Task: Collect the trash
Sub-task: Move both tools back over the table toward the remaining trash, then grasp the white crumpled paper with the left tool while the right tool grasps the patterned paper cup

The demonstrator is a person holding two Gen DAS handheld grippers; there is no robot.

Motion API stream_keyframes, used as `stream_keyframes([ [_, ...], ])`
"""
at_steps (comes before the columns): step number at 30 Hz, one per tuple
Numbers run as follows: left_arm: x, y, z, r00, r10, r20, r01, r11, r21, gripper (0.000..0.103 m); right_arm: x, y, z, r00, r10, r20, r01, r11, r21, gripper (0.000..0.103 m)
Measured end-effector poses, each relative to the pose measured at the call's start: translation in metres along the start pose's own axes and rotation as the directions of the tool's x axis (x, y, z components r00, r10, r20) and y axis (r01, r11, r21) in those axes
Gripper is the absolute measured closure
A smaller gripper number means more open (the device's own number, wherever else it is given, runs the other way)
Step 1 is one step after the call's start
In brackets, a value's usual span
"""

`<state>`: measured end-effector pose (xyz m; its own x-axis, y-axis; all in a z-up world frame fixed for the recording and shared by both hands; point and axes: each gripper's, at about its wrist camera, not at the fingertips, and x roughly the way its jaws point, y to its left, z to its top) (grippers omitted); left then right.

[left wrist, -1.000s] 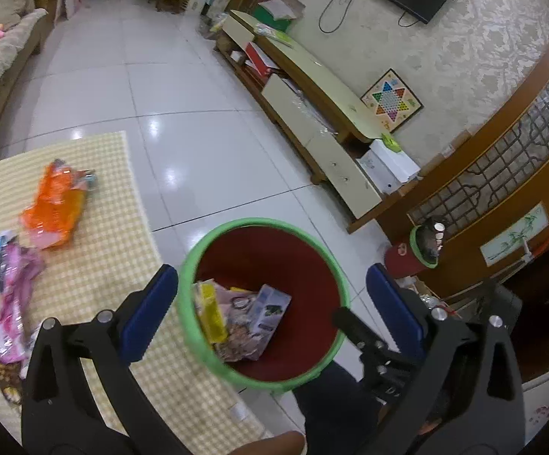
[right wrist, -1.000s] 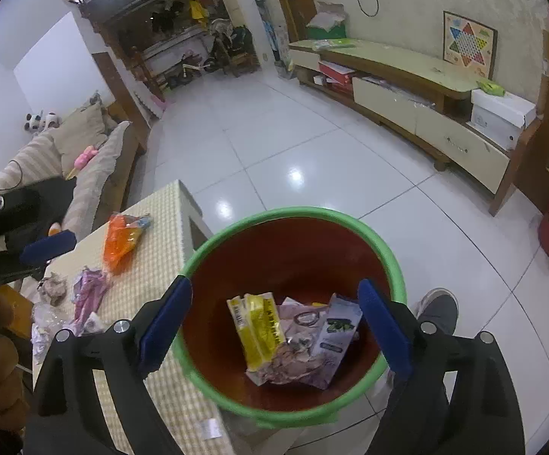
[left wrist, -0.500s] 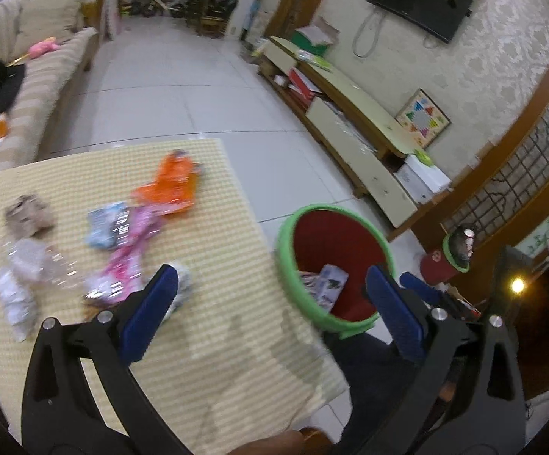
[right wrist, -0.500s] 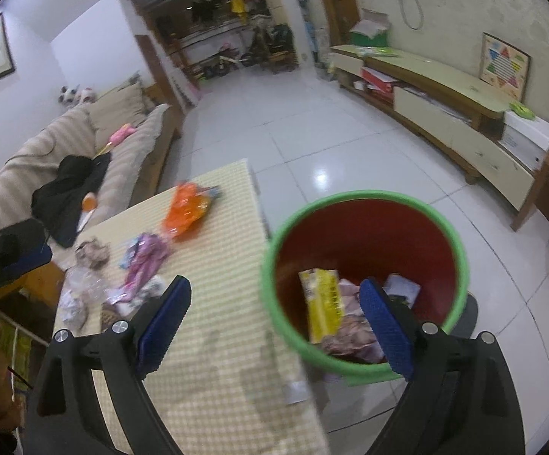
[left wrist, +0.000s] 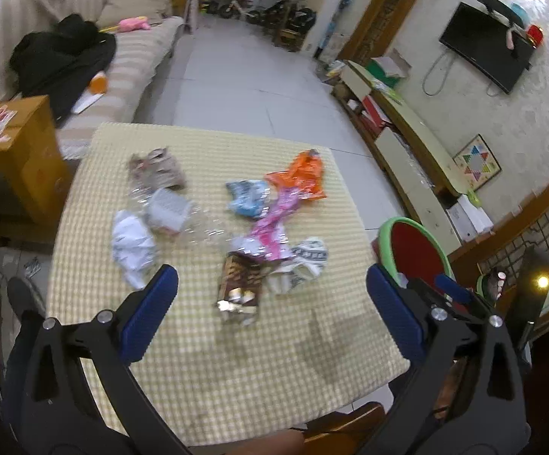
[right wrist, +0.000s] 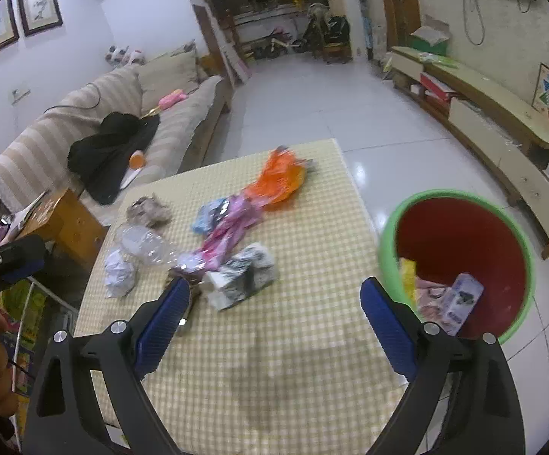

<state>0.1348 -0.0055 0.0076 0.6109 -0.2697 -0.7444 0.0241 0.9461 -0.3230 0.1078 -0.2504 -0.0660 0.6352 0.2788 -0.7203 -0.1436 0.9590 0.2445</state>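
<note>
Nearest the cameras, the left gripper [left wrist: 272,307] and the right gripper [right wrist: 274,316] both hang above the near part of the yellow-and-white checked worktop [left wrist: 213,375], each with its blue-padded jaws spread wide and nothing between them. Just beyond the left gripper's jaws, at about 12 o'clock, lies a shiny brown foil wrapper [left wrist: 238,284], with a white-and-black printed wrapper [right wrist: 242,275] touching it at 2 o'clock. At 10 o'clock from the brown wrapper sits a crumpled white paper ball [left wrist: 132,244], and next to it a crushed clear plastic container [right wrist: 141,242]. Farther in, a long pink wrapper [left wrist: 270,223] runs diagonally toward a light-blue packet [left wrist: 246,197] and a bright orange bag [right wrist: 280,180] near the far edge at 1 o'clock. A crumpled brownish-grey wrapper [left wrist: 157,168] lies at 11 o'clock. Off the worktop's right edge, at 3 o'clock, stands a round red bin with a green rim [right wrist: 516,235] on the floor, already holding a yellow packet [right wrist: 407,271] and other wrappers. Beyond is a striped beige sofa [right wrist: 85,113].
</note>
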Motion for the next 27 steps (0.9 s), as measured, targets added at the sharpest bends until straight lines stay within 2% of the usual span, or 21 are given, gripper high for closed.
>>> stream_keyframes([
  [5,-0.006,0.026,-0.006,0.999,0.047,0.021,-0.047,0.999,-0.008,0.005,0.009,0.025,-0.004,1.000,0.022,-0.019,-0.022,0.999,-0.024,0.014],
  [7,-0.007,0.033,-0.007,0.997,0.072,0.027,-0.072,0.997,-0.011,0.005,0.011,0.029,-0.005,0.999,0.026,-0.023,-0.026,0.999,-0.031,0.009],
  [10,-0.004,0.045,-0.007,0.996,0.088,0.024,-0.087,0.996,-0.021,0.005,0.014,0.036,-0.004,0.999,0.029,-0.026,-0.030,0.999,-0.036,0.009],
  [14,0.003,0.061,-0.008,0.996,0.094,0.003,-0.094,0.994,-0.065,0.005,0.023,0.041,-0.002,0.998,0.051,-0.043,-0.051,0.999,-0.016,0.009],
  [19,0.016,0.079,-0.009,0.989,0.148,-0.009,-0.149,0.983,-0.106,0.005,0.039,0.047,-0.003,0.996,0.059,-0.066,-0.060,0.998,-0.011,0.008],
  [27,0.050,0.094,-0.008,0.985,0.159,-0.067,-0.165,0.983,-0.082,0.005,0.074,0.044,-0.008,0.991,0.062,-0.118,-0.058,0.998,0.029,0.008],
])
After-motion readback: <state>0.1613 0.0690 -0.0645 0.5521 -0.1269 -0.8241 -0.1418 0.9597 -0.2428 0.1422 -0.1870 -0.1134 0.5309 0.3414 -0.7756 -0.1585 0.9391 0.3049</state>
